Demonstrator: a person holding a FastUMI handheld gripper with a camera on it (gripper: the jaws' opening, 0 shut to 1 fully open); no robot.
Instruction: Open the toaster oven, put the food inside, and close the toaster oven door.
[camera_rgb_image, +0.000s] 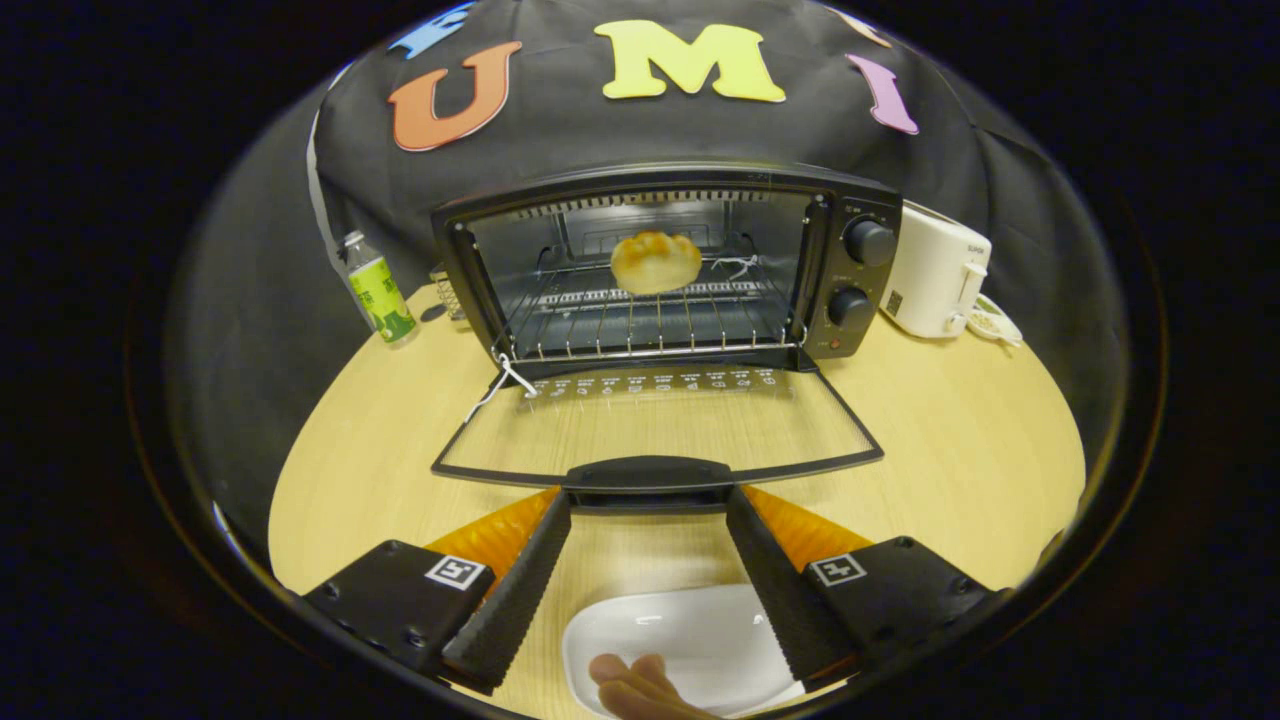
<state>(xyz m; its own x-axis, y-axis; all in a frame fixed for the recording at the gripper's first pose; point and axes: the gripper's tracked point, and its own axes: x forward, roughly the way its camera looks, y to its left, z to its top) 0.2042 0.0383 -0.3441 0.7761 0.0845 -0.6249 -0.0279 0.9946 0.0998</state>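
Gripper view looks along the two fingers toward a toaster oven standing on a round wooden table. The oven door is folded all the way down, lying flat toward the gripper, with its dark handle at the near edge. A bread roll sits on the wire rack inside the oven, near the middle and toward the back. Two knobs stand one above the other on the oven's right panel.

The gripper has its jaws spread wide with nothing between them; the fingertips reach up to the two ends of the door handle, though whether they touch it cannot be told. Below, between the fingers and close to the camera, lies a white dish with nothing on it, and a person's fingers rest at its near rim.

Left of the oven a small bottle with a green label stands upright. Right of the oven, close beside it, sits a white toaster, with a small plate beyond it
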